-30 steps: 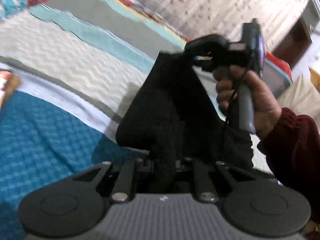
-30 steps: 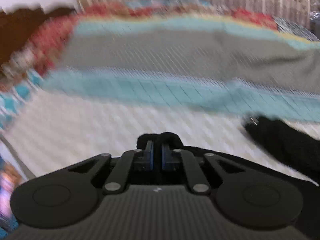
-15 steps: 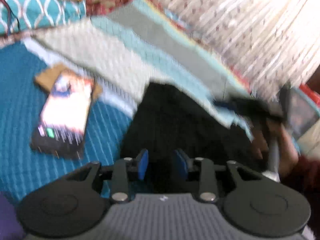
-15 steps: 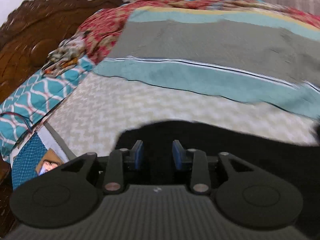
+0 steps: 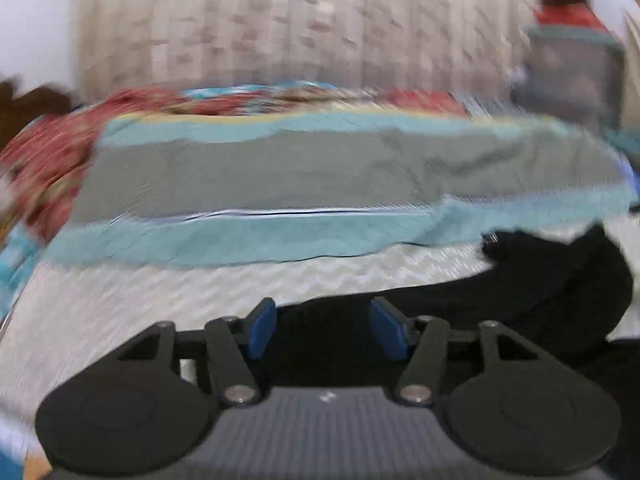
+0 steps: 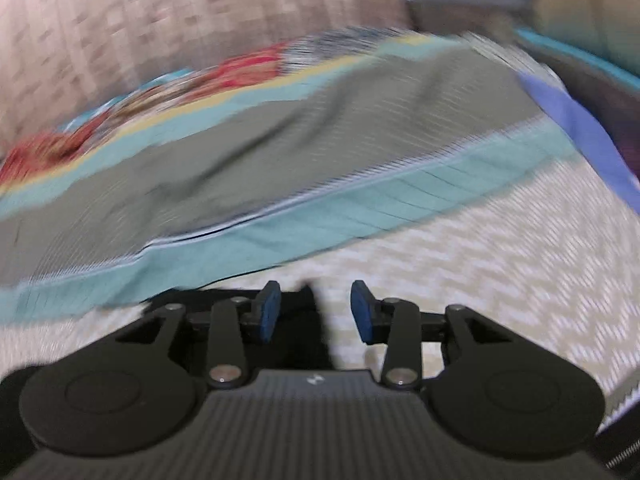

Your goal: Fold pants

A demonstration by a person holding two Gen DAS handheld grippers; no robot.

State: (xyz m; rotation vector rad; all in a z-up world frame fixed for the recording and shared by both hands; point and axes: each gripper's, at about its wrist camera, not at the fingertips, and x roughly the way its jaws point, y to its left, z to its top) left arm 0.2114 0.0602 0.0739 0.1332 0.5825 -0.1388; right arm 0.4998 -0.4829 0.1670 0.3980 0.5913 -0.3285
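Both jaws stand spread, pinching nothing. Your left gripper [image 5: 323, 330] hovers over the black pants [image 5: 560, 280], which lie on the bed under its pads and run off to the right. Your right gripper [image 6: 316, 314] has only a corner of pants [image 6: 306, 320] between its pads. Striped bedspread [image 6: 480, 260] stretches ahead, uncovered.

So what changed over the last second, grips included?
Both grippers let go. A second ago the left gripper and right gripper were shut on the black pants, lifted off the bed; now both are open and the pants lie on the striped bedspread. The bedspread stayed as it was.
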